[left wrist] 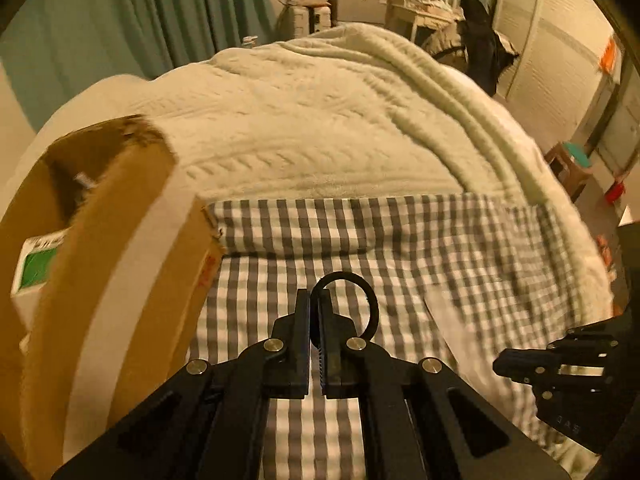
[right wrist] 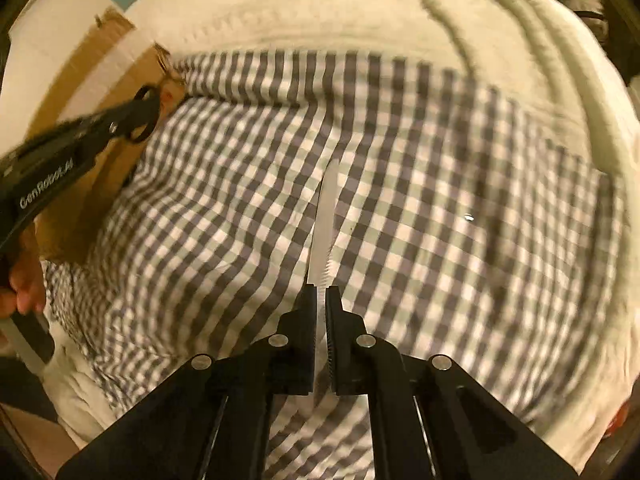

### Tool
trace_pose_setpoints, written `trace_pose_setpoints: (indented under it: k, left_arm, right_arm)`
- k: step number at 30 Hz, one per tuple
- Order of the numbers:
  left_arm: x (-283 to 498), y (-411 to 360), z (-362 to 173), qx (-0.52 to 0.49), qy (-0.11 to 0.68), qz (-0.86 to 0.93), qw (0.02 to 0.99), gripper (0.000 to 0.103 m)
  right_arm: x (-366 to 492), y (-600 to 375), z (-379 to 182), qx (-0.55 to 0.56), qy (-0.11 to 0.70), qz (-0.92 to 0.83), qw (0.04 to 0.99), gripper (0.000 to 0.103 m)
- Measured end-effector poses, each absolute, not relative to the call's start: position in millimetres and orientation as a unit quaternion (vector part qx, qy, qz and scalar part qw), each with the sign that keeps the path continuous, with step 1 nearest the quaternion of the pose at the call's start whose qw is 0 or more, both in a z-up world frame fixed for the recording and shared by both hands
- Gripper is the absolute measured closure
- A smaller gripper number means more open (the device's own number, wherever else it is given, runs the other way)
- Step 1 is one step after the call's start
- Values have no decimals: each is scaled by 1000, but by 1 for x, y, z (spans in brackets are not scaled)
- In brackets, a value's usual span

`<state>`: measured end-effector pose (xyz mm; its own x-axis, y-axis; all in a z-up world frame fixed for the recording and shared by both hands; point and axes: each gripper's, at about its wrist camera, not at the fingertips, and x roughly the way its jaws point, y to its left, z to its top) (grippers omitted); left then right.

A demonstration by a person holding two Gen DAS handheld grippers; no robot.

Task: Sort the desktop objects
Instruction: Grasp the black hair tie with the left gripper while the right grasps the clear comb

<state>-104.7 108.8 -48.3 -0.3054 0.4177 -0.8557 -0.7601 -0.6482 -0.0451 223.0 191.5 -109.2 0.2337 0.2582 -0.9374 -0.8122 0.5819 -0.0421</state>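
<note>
My left gripper (left wrist: 314, 300) is shut on a black ring (left wrist: 370, 300), a loop that curves out to the right of the fingertips, held above the checked cloth (left wrist: 400, 248). The ring (right wrist: 145, 120) and left gripper (right wrist: 120, 120) also show in the right wrist view, close to the cardboard box (right wrist: 80, 80). My right gripper (right wrist: 321, 296) is shut on a flat silver serrated blade (right wrist: 325, 216) that sticks forward over the cloth. The right gripper (left wrist: 520, 364) shows at the lower right of the left wrist view.
An open cardboard box (left wrist: 100, 260) stands at the left, holding a white and green packet (left wrist: 36, 264). A cream knitted blanket (left wrist: 320, 120) covers the bed beyond the cloth. Furniture and a stool (left wrist: 568, 164) stand farther off.
</note>
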Motion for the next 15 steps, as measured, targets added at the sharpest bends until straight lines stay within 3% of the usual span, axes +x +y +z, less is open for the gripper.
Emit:
trace_pose_setpoints:
  k: [5,7,8,15]
  left_arm:
    - [-95,77,-28,-448,179,791,378,100]
    - [-94,65,-31,-451,180,790,374,100]
    - [-94,61,-34,-452,185,790,371,100]
    - [-103,41,-62,-510,156,779,328,100]
  right_arm:
    - [212,175,-99,-264,497,336,756,99]
    - [215,172,-101,-243,495,335,764,86]
    - [216,170,-106,-235,501,328,765,72]
    - [210,195,-119,-285,459,292,789,71]
